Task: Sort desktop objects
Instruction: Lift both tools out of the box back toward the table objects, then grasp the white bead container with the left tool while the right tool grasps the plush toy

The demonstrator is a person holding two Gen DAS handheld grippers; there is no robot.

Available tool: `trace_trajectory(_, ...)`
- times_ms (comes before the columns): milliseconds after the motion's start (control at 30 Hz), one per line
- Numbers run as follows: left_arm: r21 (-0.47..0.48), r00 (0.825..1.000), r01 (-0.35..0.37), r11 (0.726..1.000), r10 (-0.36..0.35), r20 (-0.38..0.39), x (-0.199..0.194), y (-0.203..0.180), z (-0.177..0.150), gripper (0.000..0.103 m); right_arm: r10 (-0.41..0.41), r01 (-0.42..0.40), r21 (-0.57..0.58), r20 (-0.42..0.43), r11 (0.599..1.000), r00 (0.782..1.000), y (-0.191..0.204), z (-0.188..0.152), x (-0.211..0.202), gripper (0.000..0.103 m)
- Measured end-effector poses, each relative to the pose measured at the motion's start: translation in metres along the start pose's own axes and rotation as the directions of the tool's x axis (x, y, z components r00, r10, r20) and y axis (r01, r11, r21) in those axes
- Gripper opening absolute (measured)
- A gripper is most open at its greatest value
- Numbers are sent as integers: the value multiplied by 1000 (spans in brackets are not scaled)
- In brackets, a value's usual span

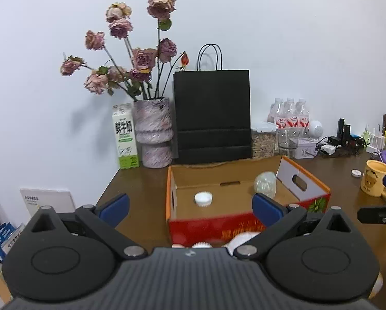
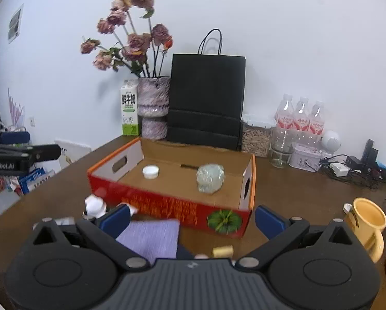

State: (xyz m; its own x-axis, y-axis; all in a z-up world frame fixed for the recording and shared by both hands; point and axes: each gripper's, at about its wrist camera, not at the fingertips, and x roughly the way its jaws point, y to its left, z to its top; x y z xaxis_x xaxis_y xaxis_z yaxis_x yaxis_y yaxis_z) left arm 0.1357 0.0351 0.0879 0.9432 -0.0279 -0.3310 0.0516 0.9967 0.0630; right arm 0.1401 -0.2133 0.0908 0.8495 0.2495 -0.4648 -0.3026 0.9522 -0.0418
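Blur softens the near red wall of the open cardboard box (image 2: 167, 204) on the brown bench (image 2: 296, 201), so its printing cannot be read. Inside the box lie a white cap (image 2: 150, 172) toward its left and a crumpled clear plastic bottle (image 2: 210, 178) toward its right, well apart. The left tool (image 1: 190, 206) has its blue pads spread wide with nothing between them; its body hides most of some white items (image 1: 242, 240) in front of the box. The right tool (image 2: 191, 219) also stands wide apart and empty. Only the right wrist view shows a purple cloth (image 2: 154, 235), a small white figure (image 2: 96, 206) and a small yellow block (image 2: 222, 251) before the box. A yellow mug (image 2: 368, 222) stands to the right. Behind the box stand a black paper bag (image 2: 205, 98), a vase of dried roses (image 2: 152, 103), a milk carton (image 2: 129, 108) and water bottles (image 2: 300, 116).
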Motion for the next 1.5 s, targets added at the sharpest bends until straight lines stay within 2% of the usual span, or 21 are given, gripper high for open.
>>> trace_trajectory(200,-27,999,-2,1000,0,-53,-12,4,-33,103,-30,29,-19,-16,999,999,19,-34,-14,103)
trace_trajectory(367,-14,996,-42,999,41,-75,-19,5,-57,103,-56,56,-11,-41,998,998,26,-55,-16,103)
trace_trajectory(467,-33,995,-62,998,59,-85,-25,5,-70,103,-77,79,43,-53,996,996,26,-65,-16,103)
trace_trajectory(600,-52,992,-60,997,54,-114,-28,5,-84,103,-65,72,91,-83,993,994,25,-77,-15,103)
trace_trajectory(933,-26,989,-72,997,68,-131,-23,2,-91,103,-98,109,104,-112,989,989,24,-87,-9,103)
trace_trajectory(1500,-2,971,-53,999,51,-233,17,6,-100,103,-99,119,134,-152,984,983,19,-92,20,103)
